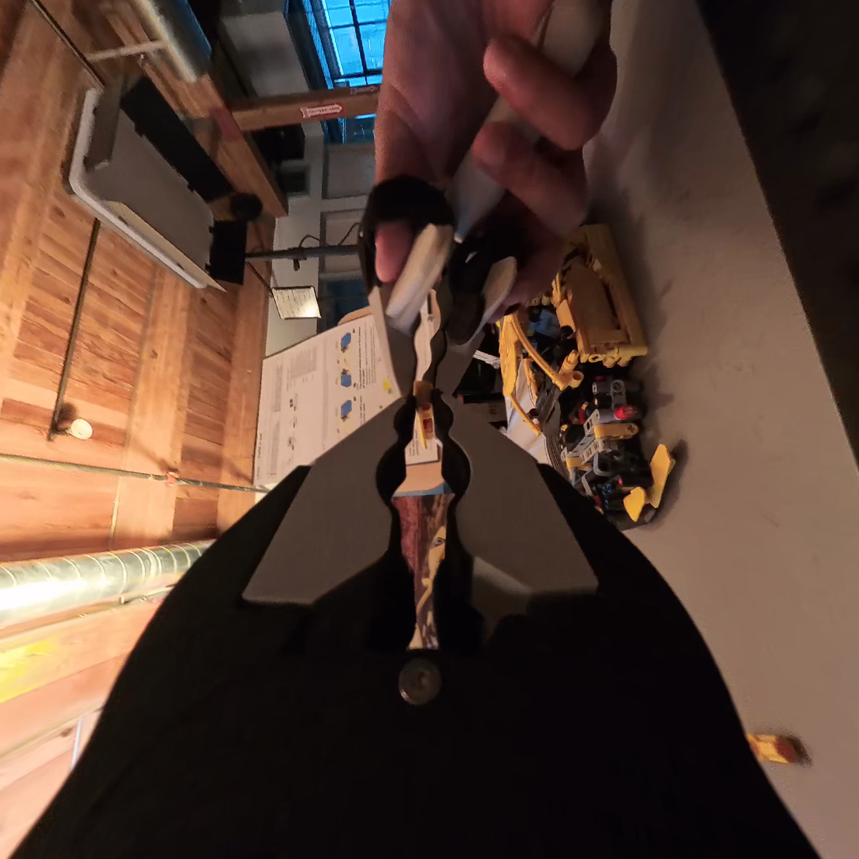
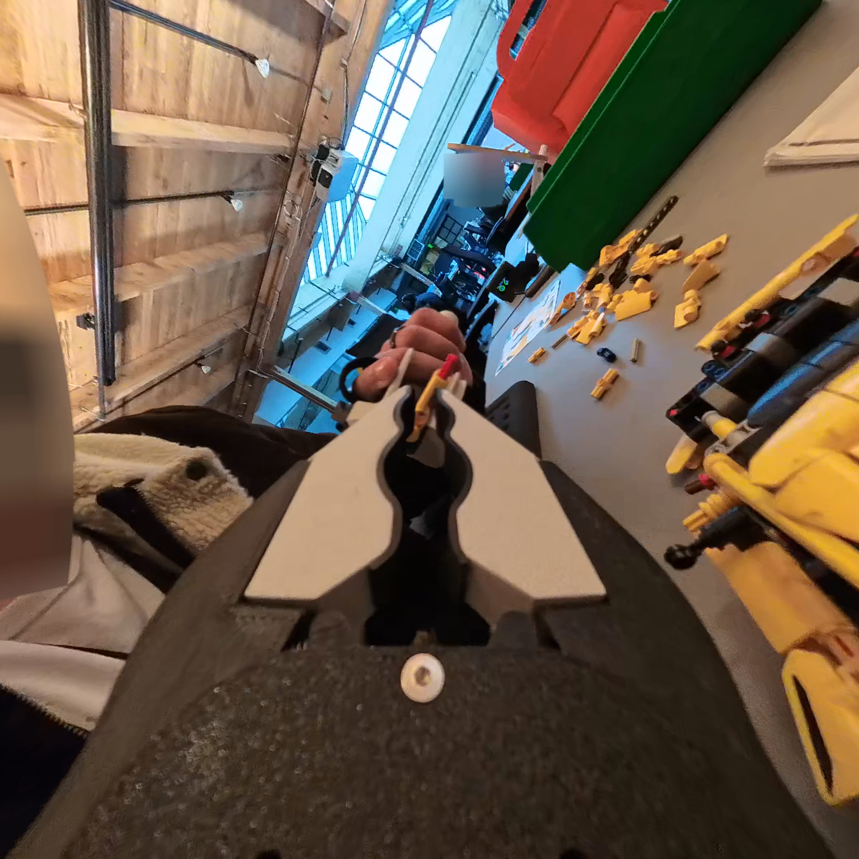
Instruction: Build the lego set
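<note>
Both grippers are meeting tip to tip, up off the grey table (image 2: pixel 604 465). The left gripper (image 1: pixel 424 400) is squeezing almost shut on a small yellow piece (image 1: pixel 424 416) with a red bit. The right gripper (image 2: pixel 425 395) is pinching nearly closed on the same yellow piece (image 2: pixel 430 395), which is sticking out past its tips. A hand (image 1: pixel 483 116) is holding the right gripper. The big yellow lego truck (image 1: pixel 576 372) is sitting on the table nearby. Lots of loose yellow pieces (image 2: pixel 632 283) are lying beside a green bin (image 2: pixel 650 130).
</note>
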